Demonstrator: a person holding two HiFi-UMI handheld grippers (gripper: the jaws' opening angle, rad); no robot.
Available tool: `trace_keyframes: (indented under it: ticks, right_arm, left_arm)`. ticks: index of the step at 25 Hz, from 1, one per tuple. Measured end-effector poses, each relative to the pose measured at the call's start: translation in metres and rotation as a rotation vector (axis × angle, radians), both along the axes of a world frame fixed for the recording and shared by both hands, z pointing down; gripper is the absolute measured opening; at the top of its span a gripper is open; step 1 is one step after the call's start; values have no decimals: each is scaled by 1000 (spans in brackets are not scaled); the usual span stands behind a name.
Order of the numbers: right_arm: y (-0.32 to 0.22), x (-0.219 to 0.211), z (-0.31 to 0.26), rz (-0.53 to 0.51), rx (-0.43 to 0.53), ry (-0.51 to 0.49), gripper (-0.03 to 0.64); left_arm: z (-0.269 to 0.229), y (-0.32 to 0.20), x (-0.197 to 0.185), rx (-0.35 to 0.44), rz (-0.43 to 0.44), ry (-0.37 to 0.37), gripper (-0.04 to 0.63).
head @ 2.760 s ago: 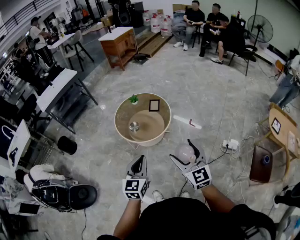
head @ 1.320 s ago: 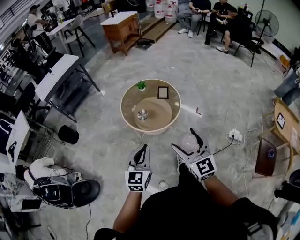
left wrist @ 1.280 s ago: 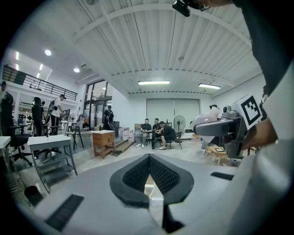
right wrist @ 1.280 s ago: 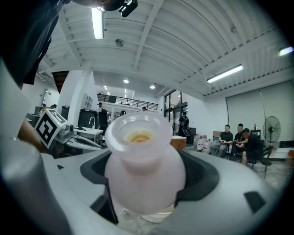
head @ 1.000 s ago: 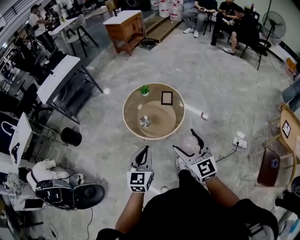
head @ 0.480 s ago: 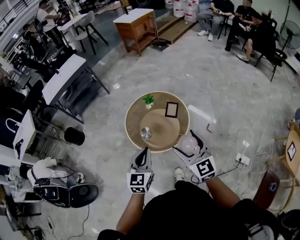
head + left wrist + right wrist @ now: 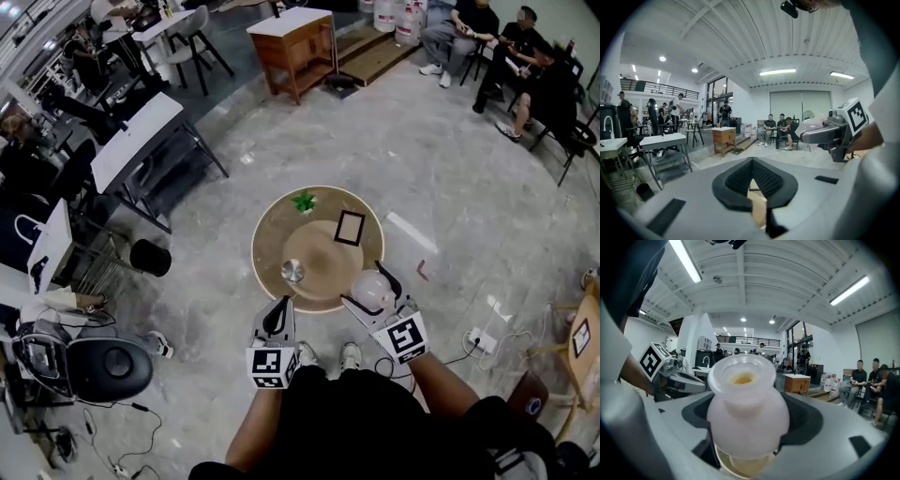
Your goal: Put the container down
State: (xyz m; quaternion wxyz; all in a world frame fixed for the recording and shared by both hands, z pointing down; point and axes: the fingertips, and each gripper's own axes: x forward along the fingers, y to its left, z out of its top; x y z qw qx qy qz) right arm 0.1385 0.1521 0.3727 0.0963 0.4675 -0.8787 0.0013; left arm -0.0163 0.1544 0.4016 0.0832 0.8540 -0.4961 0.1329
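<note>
The right claw [image 7: 362, 284] is clamped on the pale, round-bodied container [image 7: 373, 290], which is held in the air at the near right rim of the round table [image 7: 277, 234], while the left claw [image 7: 278, 316] is seen with its 2 jaws pressed together on nothing.

Round table [image 7: 273, 240] bears plant [image 7: 304, 201], frame [image 7: 349, 228] — and bowl [image 7: 292, 272].

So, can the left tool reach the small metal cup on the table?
Probably yes: the left tool, shut and empty, is close to the small round metal cup on the round wooden table, with nothing between.
</note>
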Motion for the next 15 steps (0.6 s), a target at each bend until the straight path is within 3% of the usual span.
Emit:
trace_keyframes:
  ticks: [15]
  right_arm:
    - [-110, -44, 7, -62, 7, 38, 408]
  left_arm:
    - [19, -101, -43, -28, -42, 11, -8]
